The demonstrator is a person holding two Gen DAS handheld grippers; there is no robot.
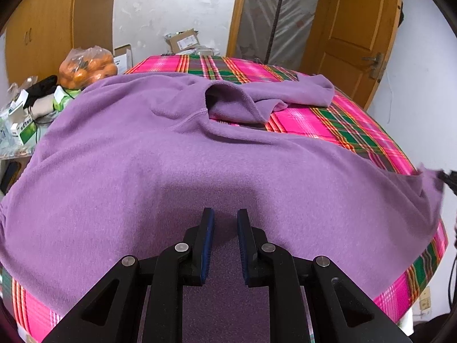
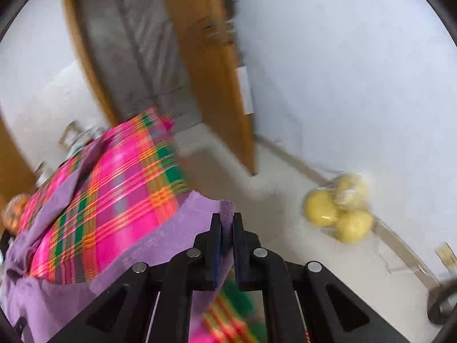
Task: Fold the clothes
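A purple fleece garment (image 1: 160,154) lies spread over a table covered with a pink and green plaid cloth (image 1: 351,125). One sleeve (image 1: 288,91) is folded across the far side near the neck opening. My left gripper (image 1: 225,214) hovers over the near part of the garment, open, with nothing between its fingers. In the right wrist view my right gripper (image 2: 227,217) is shut on a corner of the purple fleece garment (image 2: 200,214) and holds it beyond the table's edge. That view is blurred by motion. The right gripper's tip (image 1: 448,177) shows at the far right of the left wrist view.
A bag of oranges (image 1: 87,67), small boxes and a black cable (image 1: 21,123) crowd the surface left of the table. Cardboard boxes (image 1: 182,41) sit behind it. A wooden door (image 1: 357,28) stands open at the right. A bag of yellow fruit (image 2: 340,208) lies on the floor by the wall.
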